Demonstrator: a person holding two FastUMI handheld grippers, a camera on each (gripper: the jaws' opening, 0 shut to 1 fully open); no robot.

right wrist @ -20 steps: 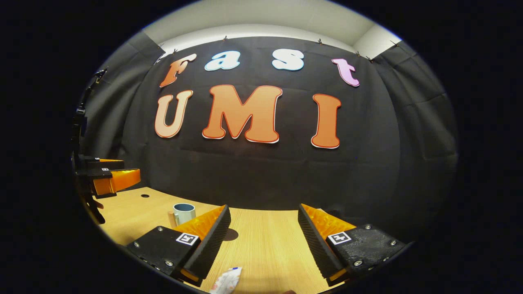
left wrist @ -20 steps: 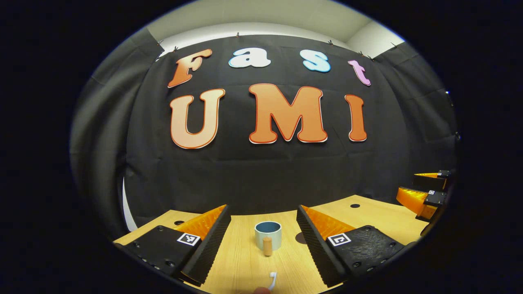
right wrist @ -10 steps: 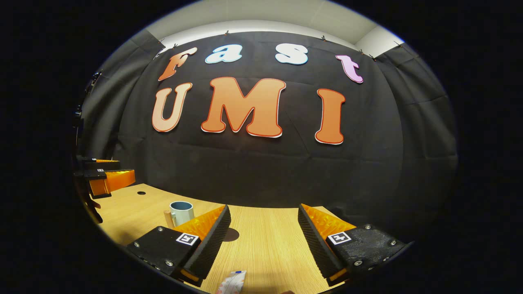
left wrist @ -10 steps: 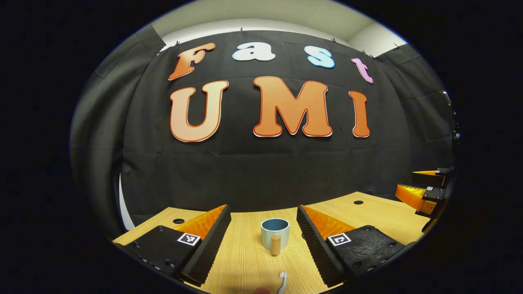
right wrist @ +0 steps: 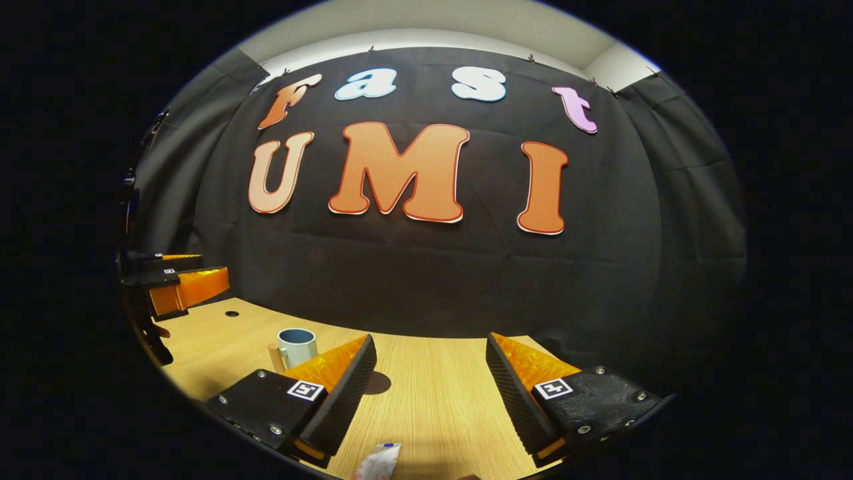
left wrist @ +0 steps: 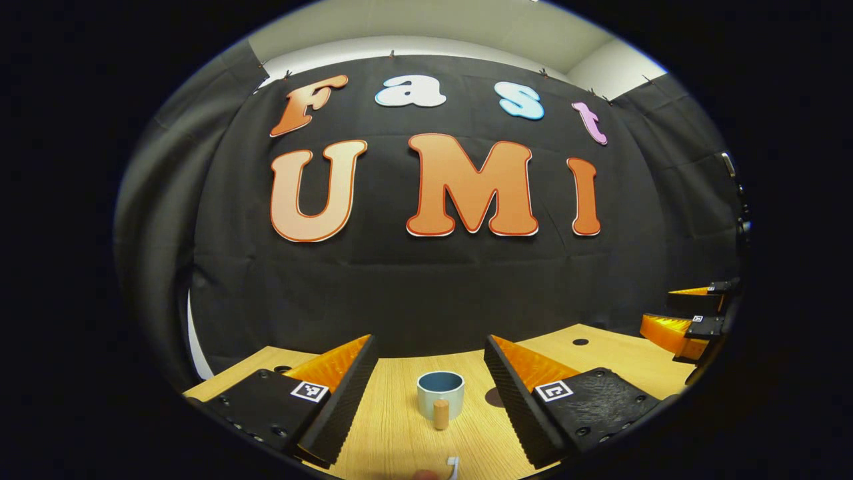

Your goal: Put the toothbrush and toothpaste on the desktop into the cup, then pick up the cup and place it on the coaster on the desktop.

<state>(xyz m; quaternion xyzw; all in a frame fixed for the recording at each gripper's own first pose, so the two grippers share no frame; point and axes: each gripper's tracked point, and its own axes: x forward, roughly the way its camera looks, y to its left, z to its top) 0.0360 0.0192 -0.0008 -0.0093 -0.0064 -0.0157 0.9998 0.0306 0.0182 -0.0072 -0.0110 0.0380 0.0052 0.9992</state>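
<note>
A pale blue-grey cup with a wooden handle stands on the wooden desktop, straight ahead of my open left gripper. The white toothbrush head lies near the bottom edge, below the cup and between the fingers. A dark round coaster peeks out beside the cup, partly hidden by one finger. In the right gripper view, the toothpaste tube lies low between the fingers of my open right gripper. The cup stands to the left and the coaster nearer the middle.
The black cloth wall closes off the back of the desktop. A small round hole sits in the tabletop, also seen as a hole at far left. The right gripper hovers at the far right, the left gripper at the far left.
The left gripper view has shifted a little, so the toothbrush head sits lower at the edge. The toothpaste has slid slightly right in the right gripper view. Both grippers stay open.
</note>
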